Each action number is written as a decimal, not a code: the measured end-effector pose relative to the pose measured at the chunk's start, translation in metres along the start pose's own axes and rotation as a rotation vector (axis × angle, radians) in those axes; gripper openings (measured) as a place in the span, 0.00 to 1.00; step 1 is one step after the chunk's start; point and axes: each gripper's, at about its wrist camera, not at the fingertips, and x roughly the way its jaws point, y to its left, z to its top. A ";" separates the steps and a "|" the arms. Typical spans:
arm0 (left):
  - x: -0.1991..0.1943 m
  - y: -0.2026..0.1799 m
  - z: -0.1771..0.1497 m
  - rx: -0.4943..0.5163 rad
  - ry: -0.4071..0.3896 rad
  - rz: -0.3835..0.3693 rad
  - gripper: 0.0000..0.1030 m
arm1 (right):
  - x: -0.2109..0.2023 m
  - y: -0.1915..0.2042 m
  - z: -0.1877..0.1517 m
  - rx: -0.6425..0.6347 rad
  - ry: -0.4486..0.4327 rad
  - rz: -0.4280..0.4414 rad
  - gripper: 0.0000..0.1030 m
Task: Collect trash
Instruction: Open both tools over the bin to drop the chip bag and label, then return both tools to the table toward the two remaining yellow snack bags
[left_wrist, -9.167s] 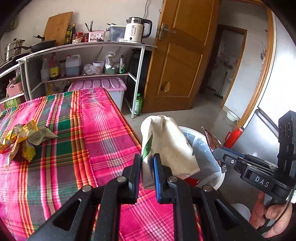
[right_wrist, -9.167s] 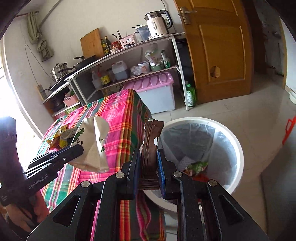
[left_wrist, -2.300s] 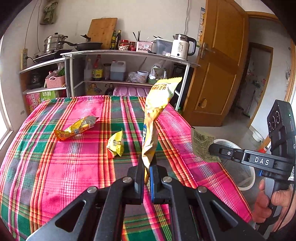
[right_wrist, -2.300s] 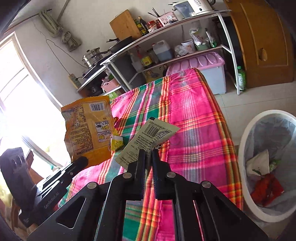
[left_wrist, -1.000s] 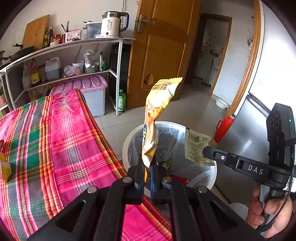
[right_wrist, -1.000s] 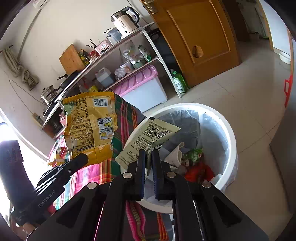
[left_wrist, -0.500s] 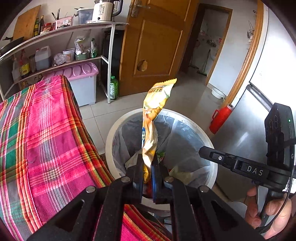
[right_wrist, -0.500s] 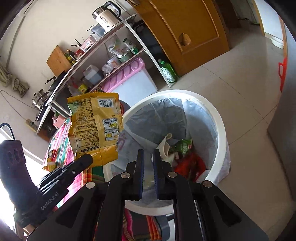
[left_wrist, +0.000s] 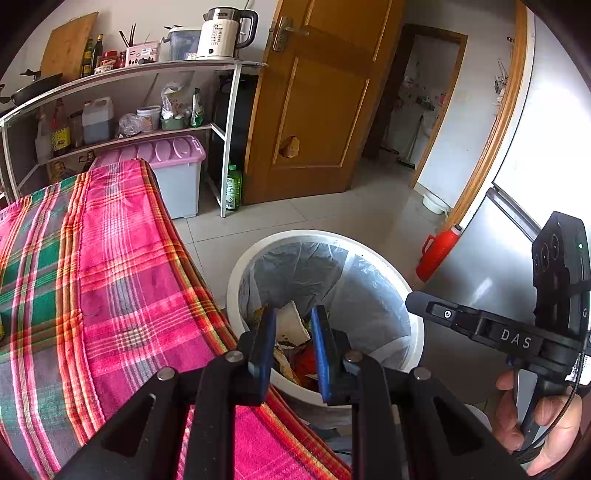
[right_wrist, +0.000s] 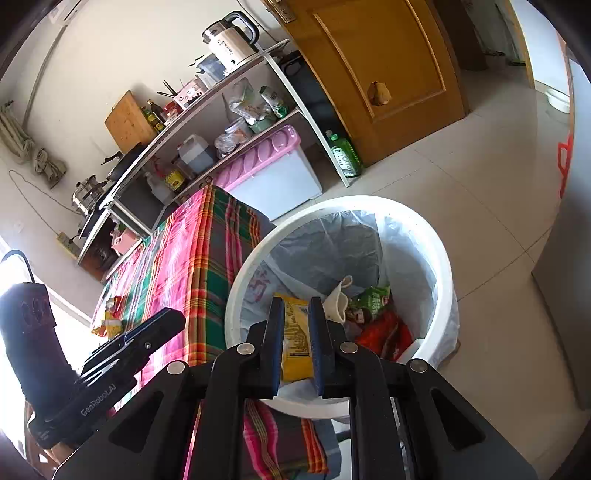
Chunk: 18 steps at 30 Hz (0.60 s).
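While both tools (left_wrist: 293, 314) (right_wrist: 297, 302) hover empty, left opening, bin rim (right_wrist: 448, 280) lies clear.

**Table, floor and shelf**

A table under a pink, green and orange plaid cloth (left_wrist: 110, 280) carries 1 yellow wrapper (right_wrist: 109, 320) near its far end. Beside its edge, on the pale tiled floor (right_wrist: 480, 192), stand a white lined bin (right_wrist: 445, 266), a pink-lidded box (left_wrist: 173, 173), a green bottle (left_wrist: 233, 187) and a 2-tier shelf (left_wrist: 147, 70) bearing 1 kettle (left_wrist: 221, 33).
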 end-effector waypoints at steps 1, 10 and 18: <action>-0.004 0.002 0.000 -0.003 -0.007 0.002 0.20 | -0.001 0.004 -0.001 -0.007 -0.001 0.006 0.13; -0.043 0.015 -0.007 -0.031 -0.071 0.044 0.20 | -0.008 0.040 -0.012 -0.084 -0.001 0.057 0.14; -0.075 0.032 -0.021 -0.062 -0.115 0.096 0.20 | -0.011 0.070 -0.021 -0.144 0.003 0.098 0.14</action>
